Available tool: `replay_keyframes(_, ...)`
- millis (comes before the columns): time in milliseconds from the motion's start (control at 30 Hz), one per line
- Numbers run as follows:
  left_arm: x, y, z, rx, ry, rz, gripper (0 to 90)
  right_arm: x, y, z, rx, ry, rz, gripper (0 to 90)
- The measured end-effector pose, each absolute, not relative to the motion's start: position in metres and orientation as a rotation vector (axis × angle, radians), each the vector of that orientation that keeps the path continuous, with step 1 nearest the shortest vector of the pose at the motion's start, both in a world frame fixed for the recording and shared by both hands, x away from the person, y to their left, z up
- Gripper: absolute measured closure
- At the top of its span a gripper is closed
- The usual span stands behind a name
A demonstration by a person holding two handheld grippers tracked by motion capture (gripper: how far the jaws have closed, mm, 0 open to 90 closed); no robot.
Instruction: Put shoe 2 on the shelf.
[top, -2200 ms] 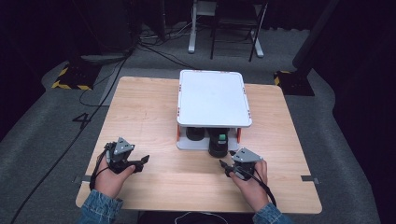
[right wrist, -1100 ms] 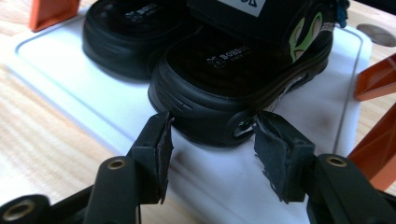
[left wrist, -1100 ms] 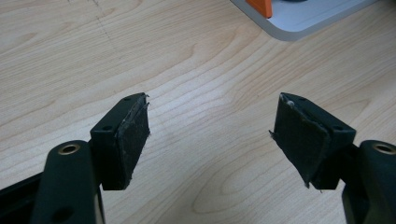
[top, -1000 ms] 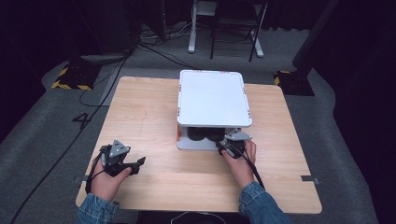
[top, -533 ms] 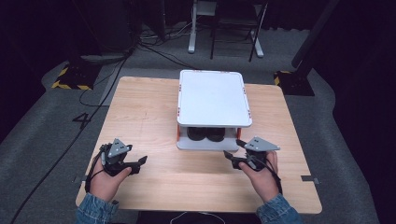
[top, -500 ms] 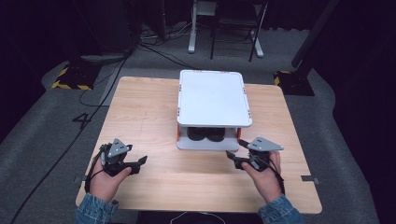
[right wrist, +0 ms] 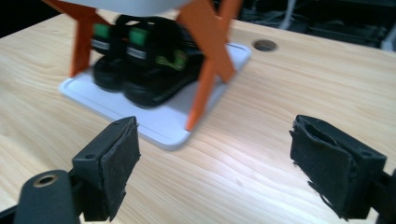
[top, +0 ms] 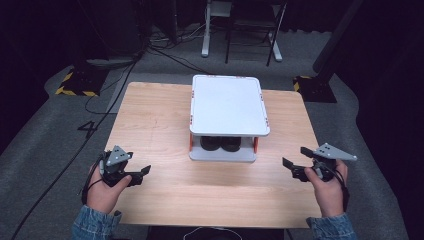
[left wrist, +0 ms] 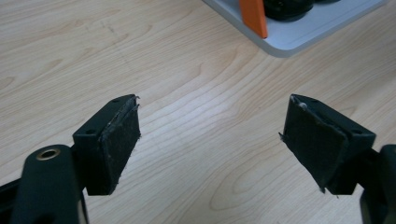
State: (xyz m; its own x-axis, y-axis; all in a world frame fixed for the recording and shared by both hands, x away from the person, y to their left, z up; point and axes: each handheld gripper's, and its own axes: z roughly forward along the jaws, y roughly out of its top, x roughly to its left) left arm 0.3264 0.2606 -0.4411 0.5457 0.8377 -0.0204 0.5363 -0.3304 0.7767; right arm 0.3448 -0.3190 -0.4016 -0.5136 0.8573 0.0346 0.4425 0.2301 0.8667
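Observation:
A white two-tier shelf [top: 227, 105] on orange supports [right wrist: 210, 60] stands mid-table. A pair of black shoes [top: 222, 144] with green labels [right wrist: 149, 60] sits side by side on its lower tray [right wrist: 159, 126]. My right gripper [top: 289, 167] hovers off the shelf's front right, pointing left. In the right gripper view its jaws [right wrist: 215, 149] stand wide, have just been opening, and hold nothing. My left gripper [top: 145, 172] rests near the front left of the table. It is open [left wrist: 210, 135], has just opened a little further, and has only bare wood between the pads.
The wooden table [top: 150, 125] carries only the shelf. A round cable hole [right wrist: 265, 45] lies behind the shelf's corner. The lower tray's corner [left wrist: 317, 32] and an orange support [left wrist: 253, 16] lie ahead of the left gripper. Cables and chair legs stand on the dark floor beyond.
The right gripper pulled back from the shelf's lower tier, moving right and toward the front edge, and its jaws opened. The shoes stayed on the tray. The left hand kept still.

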Motion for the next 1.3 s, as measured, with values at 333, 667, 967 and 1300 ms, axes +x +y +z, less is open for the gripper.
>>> replay_keyframes(333, 0.331, 0.275, -0.450, 2.048, 1.189, 0.520, 17.2, 0.356, -0.355, -0.420, 1.347, 2.114, 1.062, 16.0)
replay_keyframes(667, 0.341, 0.278, -0.468, 2.069, 1.234, 0.548, 17.0, 0.383, -0.368, -0.466, 1.438, 2.171, 0.914, 16.3)
replay_keyframes(967, 0.346, 0.280, -0.476, 2.053, 1.276, 0.529, 17.8, 0.393, -0.356, -0.487, 1.410, 2.114, 0.942, 16.2)
replay_keyframes(1300, 0.351, 0.276, -0.481, 2.026, 1.270, 0.567, 19.7, 0.403, -0.347, -0.502, 1.431, 2.028, 0.939, 16.6)
